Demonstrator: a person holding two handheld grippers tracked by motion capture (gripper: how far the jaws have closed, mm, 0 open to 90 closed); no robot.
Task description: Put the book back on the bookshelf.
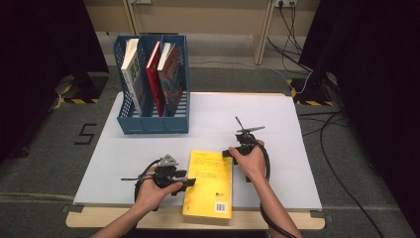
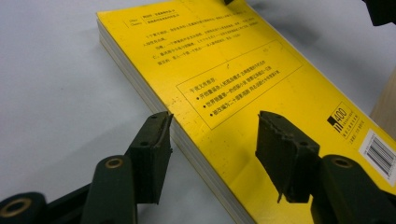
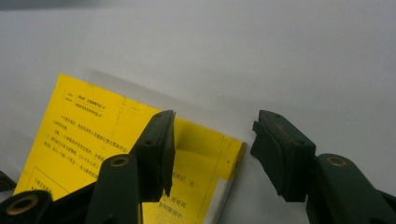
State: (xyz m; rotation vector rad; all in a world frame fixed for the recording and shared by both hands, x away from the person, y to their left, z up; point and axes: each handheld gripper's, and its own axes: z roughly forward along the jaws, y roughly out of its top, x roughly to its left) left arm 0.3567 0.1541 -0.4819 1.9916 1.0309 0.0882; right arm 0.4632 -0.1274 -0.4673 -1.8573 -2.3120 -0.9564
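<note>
my left tool [image 2: 212, 128] gapes over the glossy yellow paperback [image 1: 209, 183]'s edge; right tool [image 3: 212, 130] gapes wide, gripping nothing, on the matte white worktop [image 1: 277, 124].

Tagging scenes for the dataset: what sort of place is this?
Likely a lab recording station, not a home or office: a white table between black curtains, cables across the carpet, and a staged blue file rack and yellow book.

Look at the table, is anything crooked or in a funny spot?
Yes. The yellow book lies flat with its near end sticking out past the table front edge, while three other books stand neatly in the blue file rack.
</note>
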